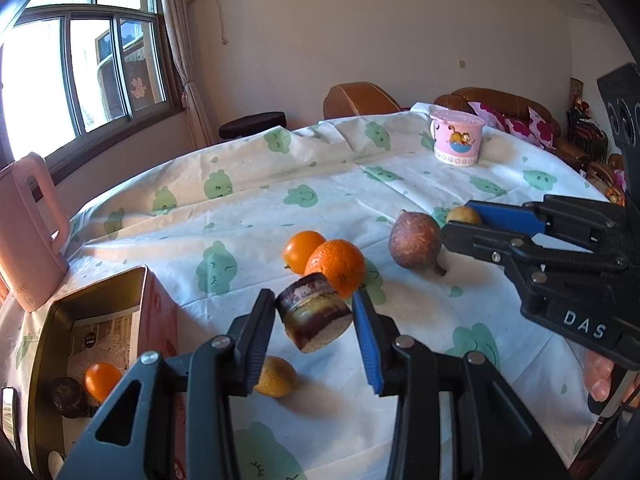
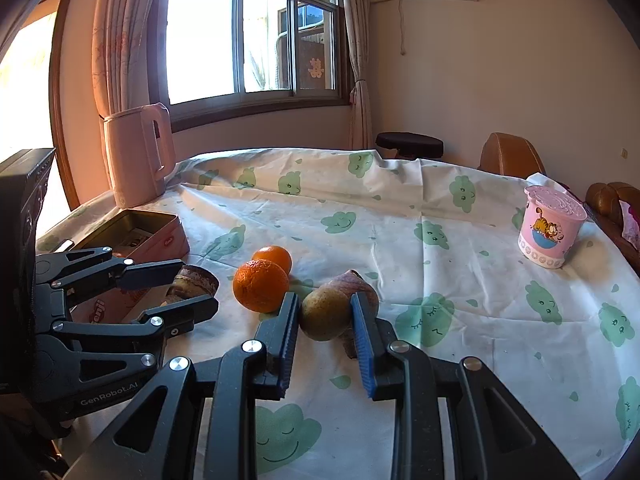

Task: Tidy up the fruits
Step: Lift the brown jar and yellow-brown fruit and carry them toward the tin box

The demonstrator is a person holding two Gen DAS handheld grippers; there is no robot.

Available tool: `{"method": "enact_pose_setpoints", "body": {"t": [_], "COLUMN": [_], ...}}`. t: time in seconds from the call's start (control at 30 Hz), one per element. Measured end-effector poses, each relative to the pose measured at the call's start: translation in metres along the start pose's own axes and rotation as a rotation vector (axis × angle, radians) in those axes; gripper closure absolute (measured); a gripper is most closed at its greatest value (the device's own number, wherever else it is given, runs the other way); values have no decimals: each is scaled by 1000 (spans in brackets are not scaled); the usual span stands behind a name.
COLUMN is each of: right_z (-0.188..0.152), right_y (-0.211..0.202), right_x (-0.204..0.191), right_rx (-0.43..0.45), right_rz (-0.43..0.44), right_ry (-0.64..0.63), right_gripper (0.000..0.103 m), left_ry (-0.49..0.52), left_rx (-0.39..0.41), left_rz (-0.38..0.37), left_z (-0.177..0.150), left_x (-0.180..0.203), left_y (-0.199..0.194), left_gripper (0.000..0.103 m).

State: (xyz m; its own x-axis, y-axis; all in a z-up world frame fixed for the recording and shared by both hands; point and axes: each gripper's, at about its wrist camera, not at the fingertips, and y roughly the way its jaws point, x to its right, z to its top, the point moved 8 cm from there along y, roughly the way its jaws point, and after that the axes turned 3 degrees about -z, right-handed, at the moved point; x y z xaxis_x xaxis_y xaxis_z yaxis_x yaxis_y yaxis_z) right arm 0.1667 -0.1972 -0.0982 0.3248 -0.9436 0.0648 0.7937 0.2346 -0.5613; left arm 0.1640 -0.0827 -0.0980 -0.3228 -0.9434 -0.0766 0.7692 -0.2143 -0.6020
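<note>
From the left wrist view, the left gripper (image 1: 314, 322) is seen clamped on a short, cylindrical piece of dark purple sugarcane with a pale cut end (image 1: 314, 312), which is held clear of the white tablecloth printed with green smiling clouds (image 1: 248, 216). At the lower left stands an open rectangular tin box with pink sides and a gold interior (image 1: 138, 296); inside it a small round orange fruit (image 1: 102, 380) and a dark round object (image 1: 68, 396) are already lodged, so part of the sorting is judged to be done. Still on the cloth are a dimpled orange mandarin (image 1: 336, 266) touching a smooth, smaller orange fruit (image 1: 302, 250) behind it, a small yellow fruit (image 1: 276, 376) beneath the held piece, and a brownish-purple pear-shaped fruit (image 1: 416, 244). The right gripper (image 1: 460, 222) is seen at the right with a small yellowish fruit (image 1: 462, 214) at its tips. A pink lidded cartoon cup (image 1: 458, 138) stands well apart.

From the right wrist view, the right gripper is seen closed on that small yellowish-brown fruit, with the pear-shaped fruit just behind it. The left gripper appears at the left with the cane piece between its fingers, near the tin box. A pink plastic kettle (image 2: 140, 154) stands beyond the box.

Two pieces are judged to be in hand and awaiting placement; at least four fruits remain on the cloth.
</note>
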Motion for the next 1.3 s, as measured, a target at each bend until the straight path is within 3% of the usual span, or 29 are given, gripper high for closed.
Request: {"method": "enact_pose_setpoints", "body": {"t": [0.6,1.3], "right_z": [6,10], "right_y": [-18,-33], "right_x": [-2,-3], "right_rx": [89,175], "right_rz": [21,29], "right_ry": [2,0], "right_gripper": [75,75], "left_ry": [-81,-130], "left_rx": [152,227], "left_rz": [87,113], "left_z": [7,6], "left_x": [-21,-30], "left_y": [-31,-47], "left_gripper": [61,61]}}
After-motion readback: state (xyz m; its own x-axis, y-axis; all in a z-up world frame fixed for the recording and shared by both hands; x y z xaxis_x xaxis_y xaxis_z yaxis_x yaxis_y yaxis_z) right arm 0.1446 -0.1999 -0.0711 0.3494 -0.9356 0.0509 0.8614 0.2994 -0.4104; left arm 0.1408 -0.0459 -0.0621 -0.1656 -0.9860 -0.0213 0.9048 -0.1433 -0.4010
